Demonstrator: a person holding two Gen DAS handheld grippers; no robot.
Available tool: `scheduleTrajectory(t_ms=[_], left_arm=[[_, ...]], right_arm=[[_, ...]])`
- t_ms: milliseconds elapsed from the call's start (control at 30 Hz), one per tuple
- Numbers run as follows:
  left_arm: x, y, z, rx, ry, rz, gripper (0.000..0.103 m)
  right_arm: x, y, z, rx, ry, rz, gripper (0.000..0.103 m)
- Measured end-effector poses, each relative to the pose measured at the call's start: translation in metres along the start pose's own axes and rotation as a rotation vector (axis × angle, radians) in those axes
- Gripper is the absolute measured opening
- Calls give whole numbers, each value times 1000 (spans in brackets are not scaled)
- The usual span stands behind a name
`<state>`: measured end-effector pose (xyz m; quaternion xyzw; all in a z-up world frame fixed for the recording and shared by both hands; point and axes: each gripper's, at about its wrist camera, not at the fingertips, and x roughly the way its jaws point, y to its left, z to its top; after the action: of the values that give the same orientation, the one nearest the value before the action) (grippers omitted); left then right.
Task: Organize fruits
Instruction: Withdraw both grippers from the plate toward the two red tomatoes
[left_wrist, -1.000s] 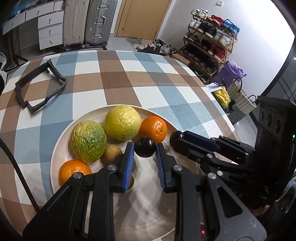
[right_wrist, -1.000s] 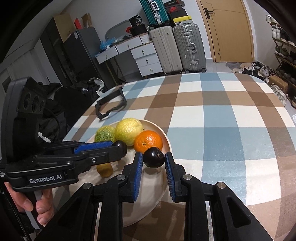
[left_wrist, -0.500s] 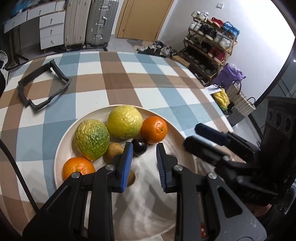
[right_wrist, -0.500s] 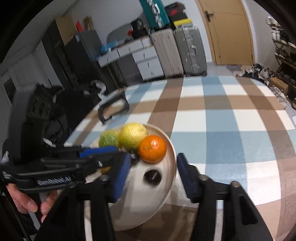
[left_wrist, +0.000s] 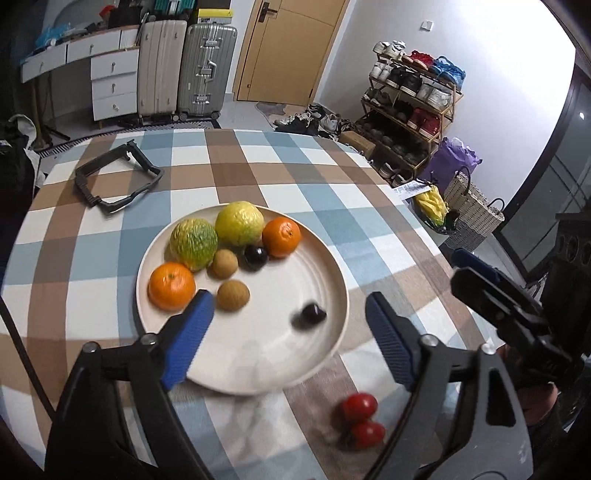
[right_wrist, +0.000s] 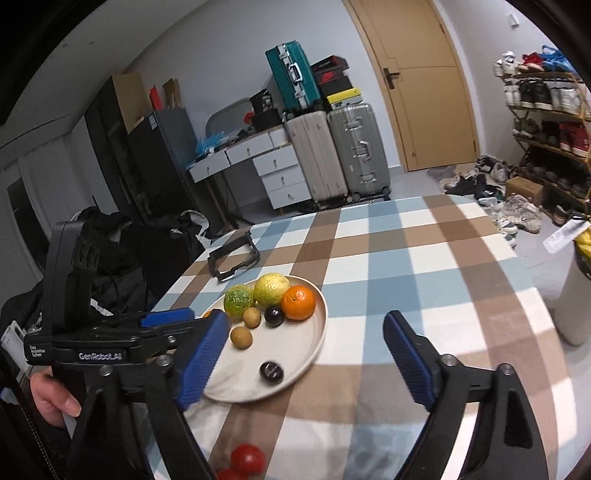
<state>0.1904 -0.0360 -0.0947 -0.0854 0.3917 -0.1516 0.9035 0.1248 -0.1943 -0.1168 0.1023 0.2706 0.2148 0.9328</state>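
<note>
Black frame (left_wrist: 117, 180): we find it lying flat on the far left of the checked table (left_wrist: 376, 236), well apart from the plate.
Left hand (right_wrist: 55, 400): we see it at the left edge of the right wrist view, fingers wrapped round the handle of its tool.
Left gripper (left_wrist: 286, 341): we hold it low over the near rim of the plate, pointing toward the far side; its jaws stand wide and hold nothing.
Plate (left_wrist: 332, 280): round and cream, it sits mid-table with all the gathered fruit on it.
Near orange (left_wrist: 171, 285): at the plate's left edge, just beside the green citrus.
Green citrus (left_wrist: 193, 243): we see it touching the yellow citrus on its right.
Kiwis: one (left_wrist: 224, 263) lies under the green citrus, the other (left_wrist: 233, 295) nearer us, apart from it.
Yellow citrus (left_wrist: 239, 223): at the plate's far rim.
Dark fruits: one (left_wrist: 256, 257) nestles between the first kiwi and the far orange; the other (left_wrist: 309, 315) lies alone on the near right of the plate, blurred.
Far orange (left_wrist: 281, 236): right of the yellow citrus, touching it.
Tomatoes (left_wrist: 360, 417): two red ones, touching, lie on the cloth near us, off the plate.
Right gripper (right_wrist: 303, 356): we hold it above the table's near right, aimed at the plate's right edge; its jaws are spread wide with nothing between them.
</note>
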Motion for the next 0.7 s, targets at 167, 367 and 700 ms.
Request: scheduleTrajectory(t_ms=[167, 367, 700], left_arm=[[-18, -16, -22, 28, -8, 14, 89], [-33, -31, -44, 44, -21, 35, 101], [-34, -42, -79, 46, 21, 43, 102]], right_arm=[[-26, 7, -15, -7, 7, -5, 98], [-52, 13, -35, -2, -10, -36, 101], [-80, 22, -69, -25, -57, -116, 103]])
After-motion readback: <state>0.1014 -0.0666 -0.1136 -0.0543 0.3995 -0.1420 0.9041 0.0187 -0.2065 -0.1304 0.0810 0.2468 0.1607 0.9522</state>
